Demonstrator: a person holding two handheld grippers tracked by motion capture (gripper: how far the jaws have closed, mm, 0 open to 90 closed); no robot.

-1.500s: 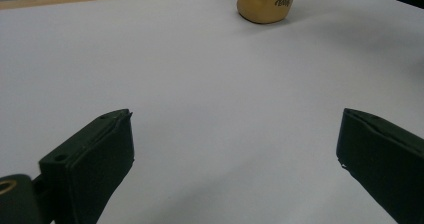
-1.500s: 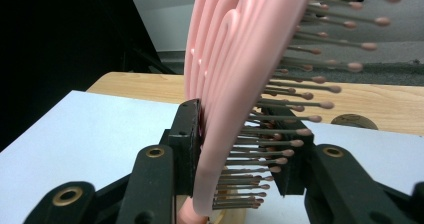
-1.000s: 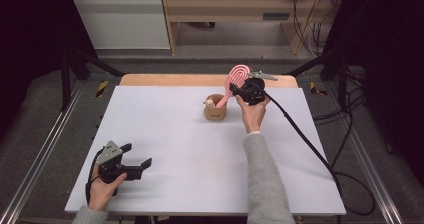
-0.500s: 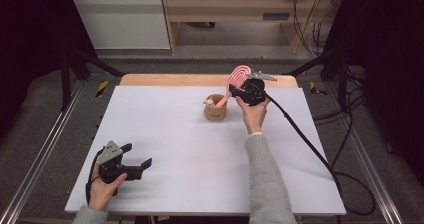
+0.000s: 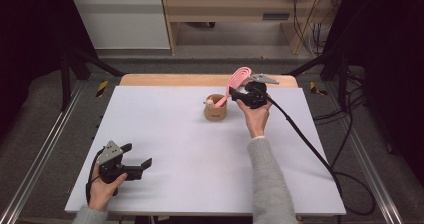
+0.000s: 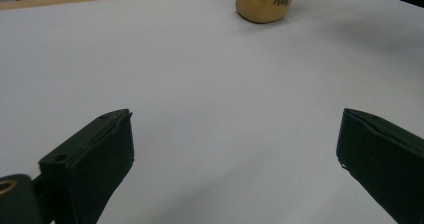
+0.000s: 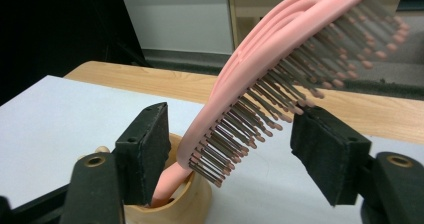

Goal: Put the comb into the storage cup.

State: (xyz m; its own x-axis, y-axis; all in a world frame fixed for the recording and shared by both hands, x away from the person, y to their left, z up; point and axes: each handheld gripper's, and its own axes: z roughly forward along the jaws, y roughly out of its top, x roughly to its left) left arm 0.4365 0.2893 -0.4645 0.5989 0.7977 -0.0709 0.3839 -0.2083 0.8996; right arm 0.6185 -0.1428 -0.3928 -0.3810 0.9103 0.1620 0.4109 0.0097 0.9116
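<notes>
- A small round wooden cup [image 5: 215, 110] stands on the far half of the white table [image 5: 190, 149], with dark lettering on its side.
- A pink hairbrush [image 7: 280, 69] stands in the cup handle down and leans up and out over the rim; a pale rounded wooden piece [image 5: 209, 102] also pokes above the rim.
- The brush is smooth moulded plastic with curved open ribs on its back, and rows of thin dark metal pins tipped with pink beads.
- The right gripper [image 7: 230, 159] sits at the brush head; its jaws have just been opening and now stand partly apart, with the brush between them, its pin tips touching or nearly touching the right jaw.
- The left gripper [image 6: 235, 169] rests low at the near left of the table, jaws wide with nothing between them, well apart from the cup.
</notes>
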